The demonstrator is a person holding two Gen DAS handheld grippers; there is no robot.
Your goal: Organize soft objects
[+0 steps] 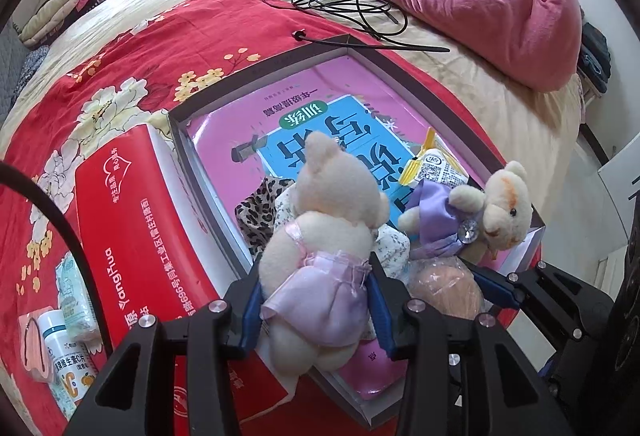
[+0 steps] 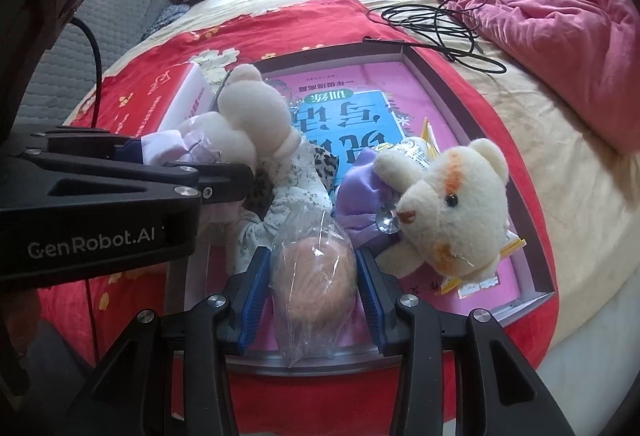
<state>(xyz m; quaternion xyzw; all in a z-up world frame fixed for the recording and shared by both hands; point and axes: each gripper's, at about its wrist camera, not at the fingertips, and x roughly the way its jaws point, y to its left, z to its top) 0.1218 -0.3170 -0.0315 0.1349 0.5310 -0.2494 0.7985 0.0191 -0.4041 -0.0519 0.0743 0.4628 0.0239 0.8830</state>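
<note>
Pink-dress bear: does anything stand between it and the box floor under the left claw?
Yes. Under the pink-dress bear, held in the left claw, a floral cloth and leopard-print fabric cover the box floor.

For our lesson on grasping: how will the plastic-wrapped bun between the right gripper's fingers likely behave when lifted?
The bun looks soft, so it probably squashes. Its clear wrapper seems glossy and loose, so it may slip in the right gripper. Likely light for its size.
</note>
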